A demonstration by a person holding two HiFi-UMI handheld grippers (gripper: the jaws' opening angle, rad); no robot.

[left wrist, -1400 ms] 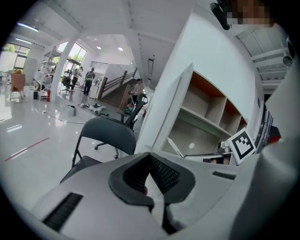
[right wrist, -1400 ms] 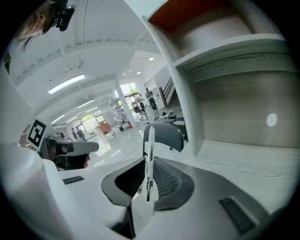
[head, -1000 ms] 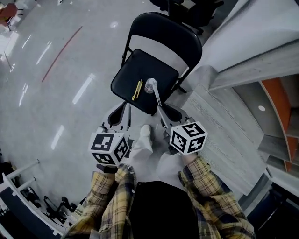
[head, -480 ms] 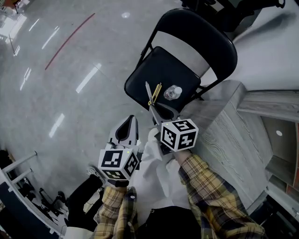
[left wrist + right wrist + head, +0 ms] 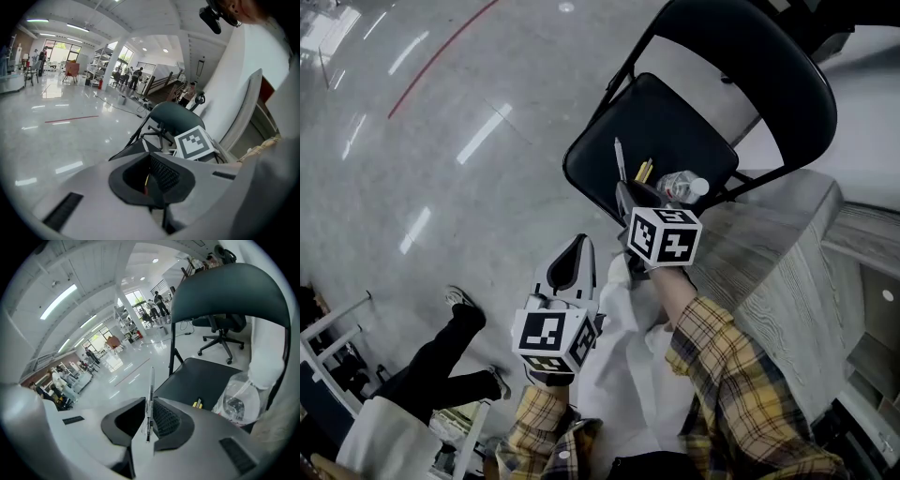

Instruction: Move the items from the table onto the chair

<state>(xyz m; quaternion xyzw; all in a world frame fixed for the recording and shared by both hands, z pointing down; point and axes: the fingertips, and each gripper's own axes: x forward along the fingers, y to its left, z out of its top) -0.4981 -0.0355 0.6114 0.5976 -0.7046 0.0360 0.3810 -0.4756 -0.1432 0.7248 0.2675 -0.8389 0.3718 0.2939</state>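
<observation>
My right gripper (image 5: 627,199) is shut on a slim clear pen (image 5: 619,157) that sticks up from its jaws, just over the front edge of the black folding chair's seat (image 5: 675,117). In the right gripper view the pen (image 5: 150,397) stands between the pads, with the seat (image 5: 206,376) right behind it. A yellow item (image 5: 644,170) and a clear plastic bottle (image 5: 682,186) lie on the seat, both also in the right gripper view: the yellow item (image 5: 198,403) and the bottle (image 5: 238,401). My left gripper (image 5: 576,249) hangs lower left, shut and empty.
A grey wood-grain table (image 5: 773,272) lies to the right of the chair. The chair's backrest (image 5: 750,56) rises beyond the seat. A person's legs in dark trousers (image 5: 441,361) are on the shiny floor at lower left.
My right gripper has carried the pen forward to the front of the chair seat, beside the yellow item and bottle. A person's legs have come into view at lower left.
</observation>
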